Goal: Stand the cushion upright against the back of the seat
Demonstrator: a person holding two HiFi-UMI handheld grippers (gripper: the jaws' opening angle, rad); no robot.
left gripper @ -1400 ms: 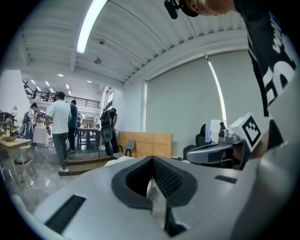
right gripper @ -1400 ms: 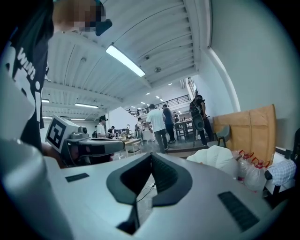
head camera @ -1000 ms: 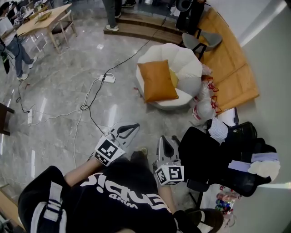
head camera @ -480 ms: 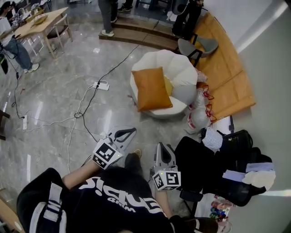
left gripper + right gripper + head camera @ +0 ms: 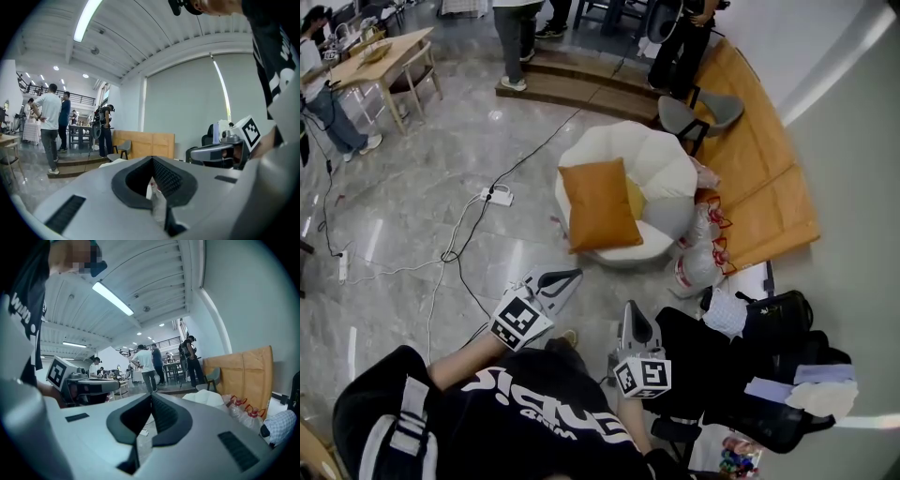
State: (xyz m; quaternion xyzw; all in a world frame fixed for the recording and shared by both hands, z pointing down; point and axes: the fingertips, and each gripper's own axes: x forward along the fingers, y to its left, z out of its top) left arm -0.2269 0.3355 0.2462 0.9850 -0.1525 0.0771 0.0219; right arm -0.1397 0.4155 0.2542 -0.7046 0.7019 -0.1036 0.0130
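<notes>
Resting cushion [image 5: 600, 203]: orange and square, on the white seat, its lower edge at the seat's front rim and its upper edge toward the backrest; how steeply it tilts cannot be told from above
Seat [image 5: 654, 150]: round, shell-shaped white armchair standing on the floor, well ahead of both grippers
Behind the cushion: a yellow pillow [image 5: 635, 195] shows at its right edge, with a grey pad [image 5: 673, 217] just beside that
Left gripper [image 5: 570, 276]: held low in front of the person and aimed toward the seat, jaws pressed together with nothing between them (the marker cube sits at its rear)
Right gripper [image 5: 631, 309]: beside the left one and pointing the same way, jaws closed tight, nothing held
Gap: both grippers are well apart from the cushion, and neither touches it
Floor [image 5: 412, 225]: glossy grey marble
Power strip [image 5: 497, 195]: white, on the floor left of the seat, with cables trailing from it
Bags [image 5: 698, 258]: clear, with red handles, just beside the seat's right side
Beyond the seat: a wooden step [image 5: 572, 89], a grey chair [image 5: 705, 111] and a wooden panel [image 5: 764, 159]
Far left: a wooden table [image 5: 380, 52] with people near it
Near right: a black chair [image 5: 750, 375] piled with clothes
</notes>
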